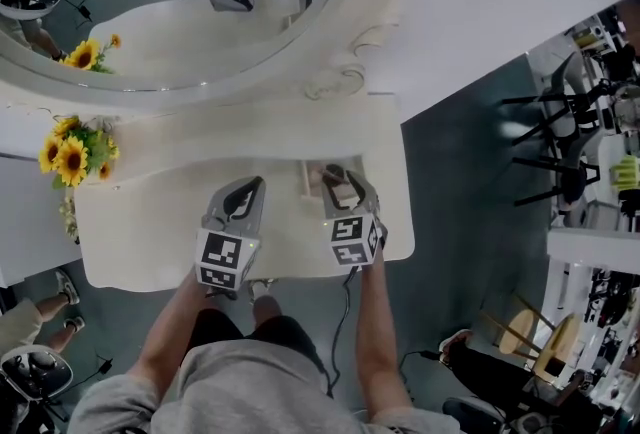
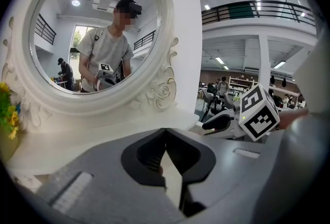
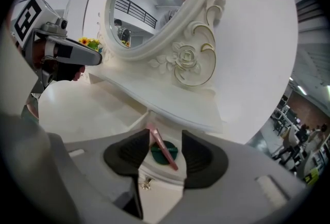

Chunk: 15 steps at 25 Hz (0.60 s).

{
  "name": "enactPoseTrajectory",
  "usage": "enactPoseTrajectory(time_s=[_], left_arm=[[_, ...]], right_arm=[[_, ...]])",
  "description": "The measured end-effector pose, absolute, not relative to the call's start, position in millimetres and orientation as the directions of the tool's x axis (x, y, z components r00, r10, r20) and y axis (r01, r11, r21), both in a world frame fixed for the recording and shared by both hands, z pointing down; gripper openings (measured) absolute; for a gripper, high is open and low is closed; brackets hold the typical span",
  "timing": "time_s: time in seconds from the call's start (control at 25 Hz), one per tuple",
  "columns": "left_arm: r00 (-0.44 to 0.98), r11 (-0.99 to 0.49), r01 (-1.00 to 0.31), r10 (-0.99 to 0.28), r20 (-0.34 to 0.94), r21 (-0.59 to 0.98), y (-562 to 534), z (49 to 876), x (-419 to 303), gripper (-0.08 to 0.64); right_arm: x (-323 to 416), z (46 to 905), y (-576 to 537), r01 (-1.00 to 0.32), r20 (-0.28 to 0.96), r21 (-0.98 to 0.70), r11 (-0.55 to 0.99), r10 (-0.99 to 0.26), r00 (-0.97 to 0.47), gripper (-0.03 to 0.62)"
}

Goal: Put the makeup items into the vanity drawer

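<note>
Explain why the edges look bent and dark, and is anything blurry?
Left gripper view: fisheye lens bows the mirror frame and leaves black corners. Right gripper view: same bend and dark rim, yet the pink stick looks sharp. Head view: even light, faint shadows on the tabletop.

The person wears a grey short-sleeved T-shirt, black shorts and a dark headset.

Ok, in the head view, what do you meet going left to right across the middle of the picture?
Sunflowers → left gripper → right gripper → black chair on the floor past the vanity's edge.
</note>
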<state>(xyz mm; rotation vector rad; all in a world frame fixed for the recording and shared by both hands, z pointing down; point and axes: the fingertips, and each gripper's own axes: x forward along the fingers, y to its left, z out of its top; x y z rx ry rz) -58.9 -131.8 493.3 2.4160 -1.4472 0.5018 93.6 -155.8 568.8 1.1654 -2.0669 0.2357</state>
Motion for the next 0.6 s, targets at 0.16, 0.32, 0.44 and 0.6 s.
enactPoseTrajectory(time_s=[0.16, 0.32, 0.44, 0.6], left_arm=[[0.445, -0.467, -0.883, -0.797, 0.409, 0.050, -130.6, 484.8, -57.8, 0.011], [0.454, -0.477, -0.878, -0.802, 0.388, 0.039, -129.1, 469.7, -55.9, 0.011], [0.453, -0.476, -0.879, -0.810, 0.372, 0.032, -118.8, 454.1, -55.4, 0.011], [0.465, -0.490, -0.872, -0.819, 0.336, 0.011, -116.3, 433.3, -51.0, 0.011]], right_arm=[[95.9, 560.2, -154.0, -0.806, 0.668, 0.202, 0.556, -0.680, -0.302, 0.199], [98.4, 540.9, -153.1, -0.824, 0.635, 0.212, 0.525, -0.715, -0.293, 0.198], [99.5, 520.4, -142.4, -0.840, 0.611, 0.201, 0.503, -0.735, -0.294, 0.198], [102.9, 488.7, -134.4, -0.867, 0.549, 0.209, 0.452, -0.788, -0.278, 0.198]])
